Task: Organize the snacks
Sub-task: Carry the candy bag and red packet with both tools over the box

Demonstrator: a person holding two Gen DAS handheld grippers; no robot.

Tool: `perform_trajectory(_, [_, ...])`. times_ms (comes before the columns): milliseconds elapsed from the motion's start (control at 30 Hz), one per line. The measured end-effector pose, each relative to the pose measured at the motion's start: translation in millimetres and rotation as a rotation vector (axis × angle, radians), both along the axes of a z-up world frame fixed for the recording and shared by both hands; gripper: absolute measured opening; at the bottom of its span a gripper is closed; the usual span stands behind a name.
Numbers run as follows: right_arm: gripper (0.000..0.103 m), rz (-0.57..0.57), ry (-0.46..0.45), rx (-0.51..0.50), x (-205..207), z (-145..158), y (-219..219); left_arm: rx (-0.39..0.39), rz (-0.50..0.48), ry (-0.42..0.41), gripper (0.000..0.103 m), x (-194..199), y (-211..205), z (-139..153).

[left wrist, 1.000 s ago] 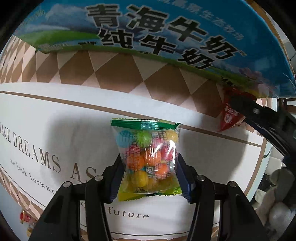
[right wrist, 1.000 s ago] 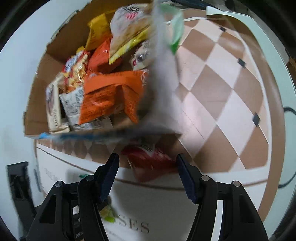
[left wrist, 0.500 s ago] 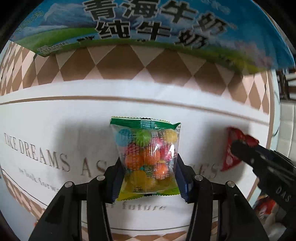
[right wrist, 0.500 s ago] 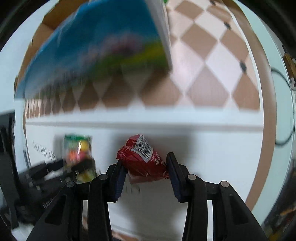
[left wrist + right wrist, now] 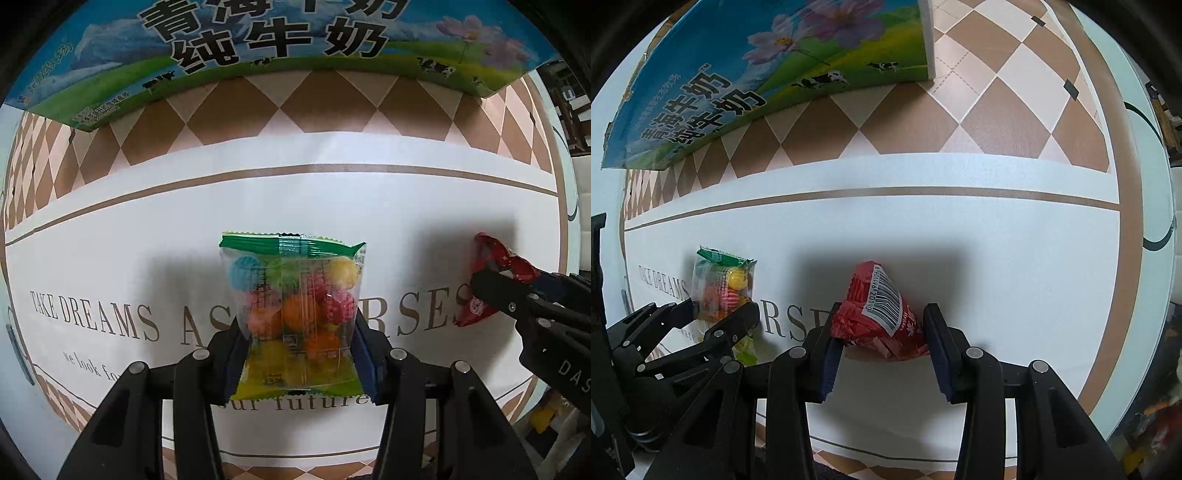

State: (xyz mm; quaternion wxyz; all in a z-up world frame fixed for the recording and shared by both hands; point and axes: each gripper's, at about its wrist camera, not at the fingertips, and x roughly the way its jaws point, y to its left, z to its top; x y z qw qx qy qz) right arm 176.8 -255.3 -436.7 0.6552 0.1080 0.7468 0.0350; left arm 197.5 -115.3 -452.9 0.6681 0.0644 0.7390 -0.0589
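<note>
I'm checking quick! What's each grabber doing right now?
Left gripper: shut on the clear candy bag of coloured balls.
Right gripper: shut on the red snack packet with a barcode.

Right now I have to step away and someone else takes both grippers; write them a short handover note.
Left gripper: shut on the clear candy bag.
Right gripper: shut on the red snack packet.
Both hang over the white tablecloth, side by side. The blue milk box stands behind them on the checkered part.
Done: both snacks picked up.
Left: set them where they belong.
</note>
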Motion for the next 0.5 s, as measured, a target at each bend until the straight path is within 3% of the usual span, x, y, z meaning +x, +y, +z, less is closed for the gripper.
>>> perform_trajectory(267, [0.043,0.052,-0.021,-0.061,6.9,-6.5,41.4,-0.013,0.01,-0.009,0.044,1.9,7.1,14.2])
perform_trajectory(500, [0.043,0.032,-0.049,0.0,1.7,14.4,50.4,-0.065,0.034,-0.031,0.044,3.3,24.8,42.3])
